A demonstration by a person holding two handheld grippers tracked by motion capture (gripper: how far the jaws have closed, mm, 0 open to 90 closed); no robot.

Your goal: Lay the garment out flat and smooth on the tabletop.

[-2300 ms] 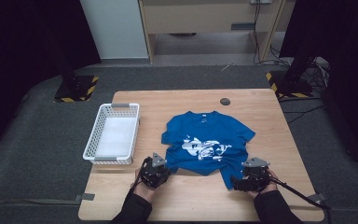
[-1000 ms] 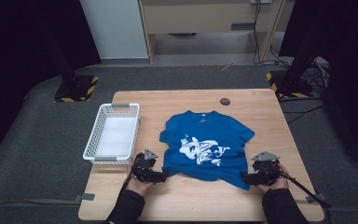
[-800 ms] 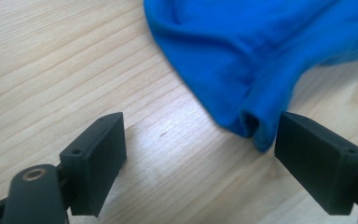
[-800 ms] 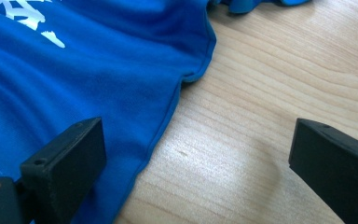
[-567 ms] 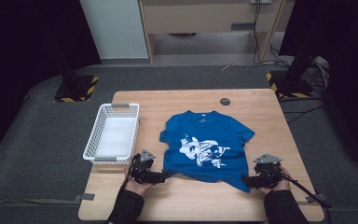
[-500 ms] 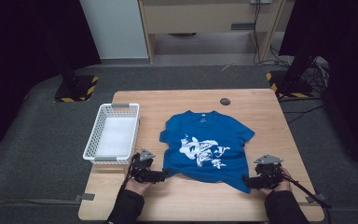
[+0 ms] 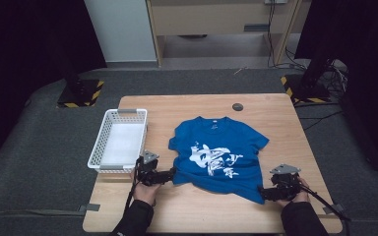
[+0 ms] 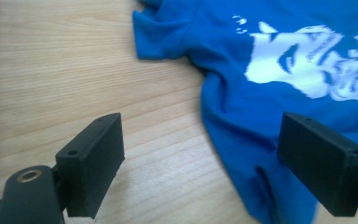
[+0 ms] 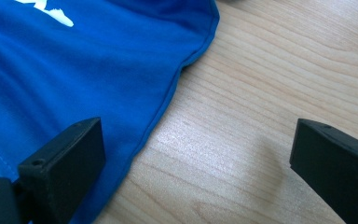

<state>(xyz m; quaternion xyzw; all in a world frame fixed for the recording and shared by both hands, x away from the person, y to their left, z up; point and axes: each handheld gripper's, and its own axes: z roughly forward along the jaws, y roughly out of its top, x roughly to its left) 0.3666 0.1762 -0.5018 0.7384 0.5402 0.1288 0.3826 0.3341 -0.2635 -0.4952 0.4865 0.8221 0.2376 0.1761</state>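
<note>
High view, near edge first — both grippers, left gripper and right gripper, have swung out from the hem's middle to its two corners, jaws spread wide and holding nothing, with the blue T-shirt flat mid-table — probably ready for folding.

The high view looks forward and down on the table; both gripper views skim its top closely.
</note>
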